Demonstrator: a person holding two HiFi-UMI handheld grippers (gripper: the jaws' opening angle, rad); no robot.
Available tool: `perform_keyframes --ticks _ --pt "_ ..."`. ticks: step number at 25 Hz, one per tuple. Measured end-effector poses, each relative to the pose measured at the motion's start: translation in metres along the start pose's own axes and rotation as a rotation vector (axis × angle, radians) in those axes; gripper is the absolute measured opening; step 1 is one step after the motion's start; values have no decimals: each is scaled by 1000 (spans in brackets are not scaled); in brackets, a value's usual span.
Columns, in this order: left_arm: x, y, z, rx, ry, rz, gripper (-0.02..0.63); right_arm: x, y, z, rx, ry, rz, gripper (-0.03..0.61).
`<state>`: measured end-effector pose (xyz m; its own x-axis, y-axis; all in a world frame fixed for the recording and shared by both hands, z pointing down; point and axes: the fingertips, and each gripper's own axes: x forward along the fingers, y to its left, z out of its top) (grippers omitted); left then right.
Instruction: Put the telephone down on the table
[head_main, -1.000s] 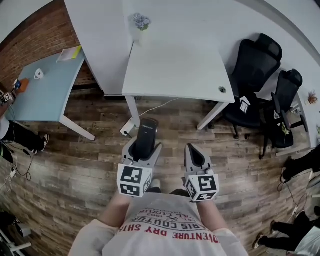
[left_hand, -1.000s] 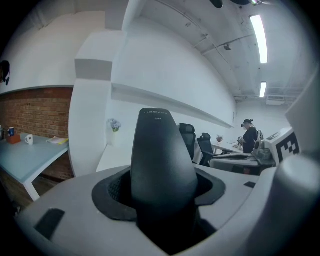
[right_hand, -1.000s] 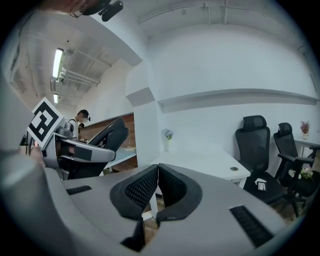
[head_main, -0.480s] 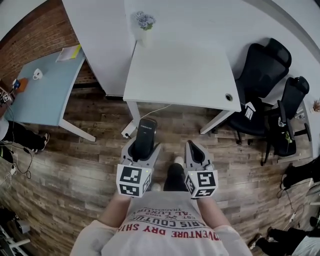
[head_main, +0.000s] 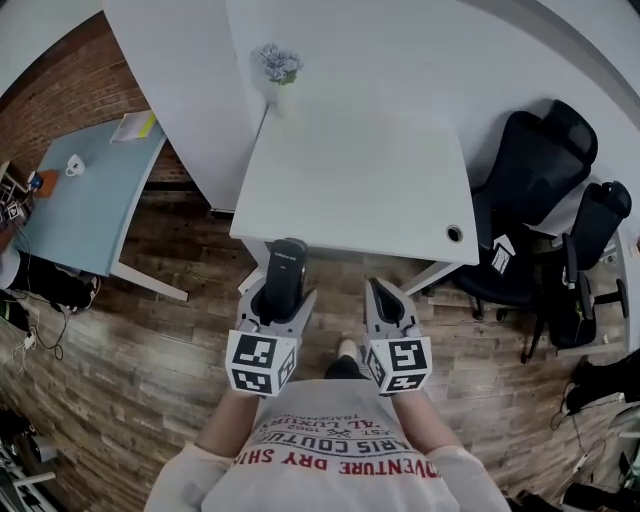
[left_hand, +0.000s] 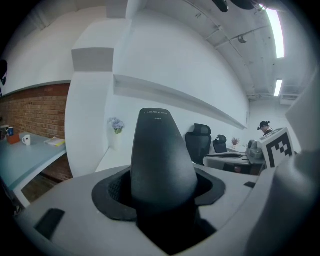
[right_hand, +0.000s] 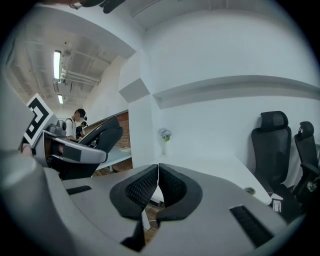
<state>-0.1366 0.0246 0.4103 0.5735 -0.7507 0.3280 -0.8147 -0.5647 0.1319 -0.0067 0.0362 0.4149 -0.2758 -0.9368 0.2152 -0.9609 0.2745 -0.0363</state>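
Note:
My left gripper (head_main: 275, 300) is shut on a black telephone handset (head_main: 284, 272), whose rounded top sticks out ahead of the jaws, just short of the near edge of the white table (head_main: 360, 170). In the left gripper view the handset (left_hand: 161, 160) fills the middle, wedged between the dark pads. My right gripper (head_main: 388, 305) hovers beside it over the wooden floor, shut with nothing in it; its pads (right_hand: 142, 189) meet in the right gripper view. Beyond them lies the white table (right_hand: 200, 167).
A small vase of flowers (head_main: 277, 65) stands at the table's far left corner. A cable hole (head_main: 455, 234) sits at its near right corner. Black office chairs (head_main: 535, 190) crowd the right. A light blue table (head_main: 80, 200) with a mug and papers is at the left.
The person has stepped forward; both grippers now sit closer to the white table's near edge. The handset stays held in the left gripper, and the right gripper stays shut.

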Motion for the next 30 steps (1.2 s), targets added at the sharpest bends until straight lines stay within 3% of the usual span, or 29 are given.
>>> perform_keyframes --ticks 9,17,22,30 --pt "96 -28 38 -34 -31 22 302 43 -100 22 -22 -11 42 25" --pt "155 -29 36 -61 32 54 302 83 -144 9 -3 44 87 25" --pt "192 -13 36 -86 61 46 302 111 -169 5 6 60 58 25" --pt "273 27 68 -75 67 -11 302 181 -211 24 7 61 -27 25"
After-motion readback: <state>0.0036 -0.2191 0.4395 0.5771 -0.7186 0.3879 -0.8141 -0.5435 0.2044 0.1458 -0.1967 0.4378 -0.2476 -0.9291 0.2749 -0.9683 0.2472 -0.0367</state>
